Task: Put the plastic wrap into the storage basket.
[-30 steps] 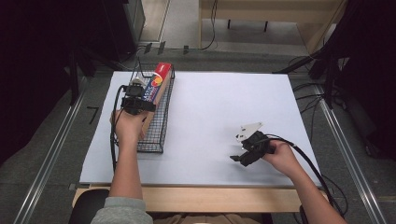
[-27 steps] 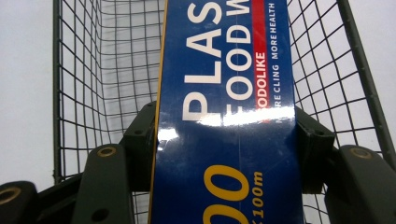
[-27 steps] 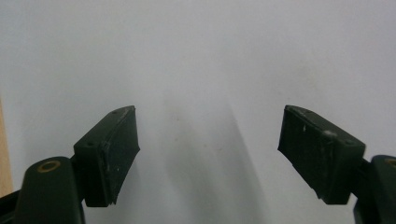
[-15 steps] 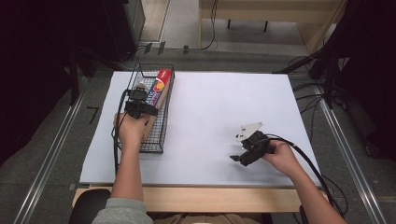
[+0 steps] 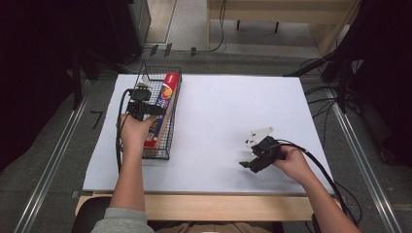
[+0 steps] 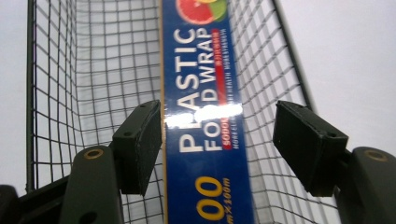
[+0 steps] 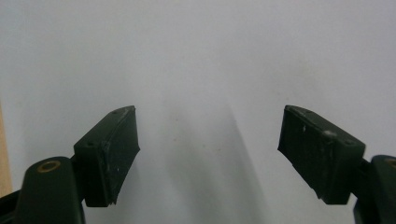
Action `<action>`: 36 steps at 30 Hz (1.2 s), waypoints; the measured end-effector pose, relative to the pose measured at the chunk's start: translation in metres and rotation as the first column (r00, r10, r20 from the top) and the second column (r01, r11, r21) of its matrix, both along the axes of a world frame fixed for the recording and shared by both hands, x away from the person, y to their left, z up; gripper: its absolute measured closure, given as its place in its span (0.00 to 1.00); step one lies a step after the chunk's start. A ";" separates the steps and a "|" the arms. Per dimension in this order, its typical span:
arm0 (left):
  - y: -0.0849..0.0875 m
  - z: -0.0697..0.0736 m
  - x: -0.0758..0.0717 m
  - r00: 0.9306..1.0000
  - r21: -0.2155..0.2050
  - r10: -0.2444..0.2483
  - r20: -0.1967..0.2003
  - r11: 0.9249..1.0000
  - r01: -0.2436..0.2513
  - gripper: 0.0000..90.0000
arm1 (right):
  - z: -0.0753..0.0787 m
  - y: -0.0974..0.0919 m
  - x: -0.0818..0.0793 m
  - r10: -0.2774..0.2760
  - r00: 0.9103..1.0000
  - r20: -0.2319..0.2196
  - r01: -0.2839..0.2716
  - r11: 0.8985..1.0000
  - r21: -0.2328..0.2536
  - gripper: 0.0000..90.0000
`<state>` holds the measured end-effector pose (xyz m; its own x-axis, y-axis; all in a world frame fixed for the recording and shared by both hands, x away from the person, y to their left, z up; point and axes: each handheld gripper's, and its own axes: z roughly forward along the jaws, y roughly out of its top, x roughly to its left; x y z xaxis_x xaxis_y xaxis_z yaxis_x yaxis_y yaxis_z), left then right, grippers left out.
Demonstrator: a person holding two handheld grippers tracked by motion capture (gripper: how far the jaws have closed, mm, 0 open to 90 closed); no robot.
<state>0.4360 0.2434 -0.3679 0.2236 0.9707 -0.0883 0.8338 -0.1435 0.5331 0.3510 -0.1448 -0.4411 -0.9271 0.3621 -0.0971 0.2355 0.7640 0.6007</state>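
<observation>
Wrap box: the plastic wrap box (image 6: 205, 135) lies lengthwise in the wire basket (image 5: 145, 77), along its right wall, red end at the far end.
Basket: stands at the left of the white surface (image 5: 228, 121), long side running away from the person.
Left tool: the left tool (image 6: 219, 140) hangs over the box with its jaws astride it; they have just been opening, the left pad close against the box edge, the right pad clear of it, so the box is released.
Right tool: the right tool (image 7: 210, 149) rests on the bare surface well apart from the basket, jaws spread, nothing between them.
Step in hand: letting go of the box after setting it in the basket, as I judge it.
Next move: the left tool needs to lift straight up and back, keeping both pads clear of the box and the basket wires so nothing is dragged along.
</observation>
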 end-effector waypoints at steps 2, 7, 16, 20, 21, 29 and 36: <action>-0.001 0.004 -0.003 1.000 -0.026 -0.027 -0.008 0.999 0.027 0.35 | 0.000 0.000 0.000 -0.002 1.000 -0.007 0.002 1.000 0.002 0.23; -0.001 0.011 -0.012 0.996 -0.044 -0.086 -0.009 0.995 0.086 0.34 | 0.002 -0.001 0.001 -0.008 1.000 -0.014 0.008 1.000 0.025 0.23; -0.011 0.025 -0.038 0.969 -0.082 -0.246 -0.011 0.966 0.245 0.32 | 0.004 -0.003 0.003 -0.045 0.999 -0.022 0.045 0.998 0.041 0.23; -0.023 0.022 -0.051 0.930 -0.081 -0.367 0.013 0.927 0.367 0.32 | 0.006 -0.004 0.003 -0.060 0.998 -0.030 0.061 0.997 0.053 0.23; -0.023 0.022 -0.051 0.930 -0.081 -0.367 0.013 0.927 0.367 0.32 | 0.006 -0.004 0.003 -0.070 0.997 -0.034 0.072 0.996 0.061 0.23; -0.046 0.008 -0.073 0.851 -0.100 -0.519 0.082 0.845 0.525 0.32 | 0.005 -0.008 0.004 -0.100 0.994 -0.044 0.103 0.992 0.068 0.23; -0.066 -0.005 -0.081 0.805 -0.077 -0.589 0.072 0.801 0.593 0.31 | 0.003 -0.009 0.004 -0.116 0.992 -0.049 0.120 0.990 0.070 0.23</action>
<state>0.3552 0.1773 -0.3731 0.7570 0.6368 -0.1463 0.5792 -0.5502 0.6015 0.3547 -0.1537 -0.4385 -0.8802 0.4738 -0.0259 0.3495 0.6843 0.6400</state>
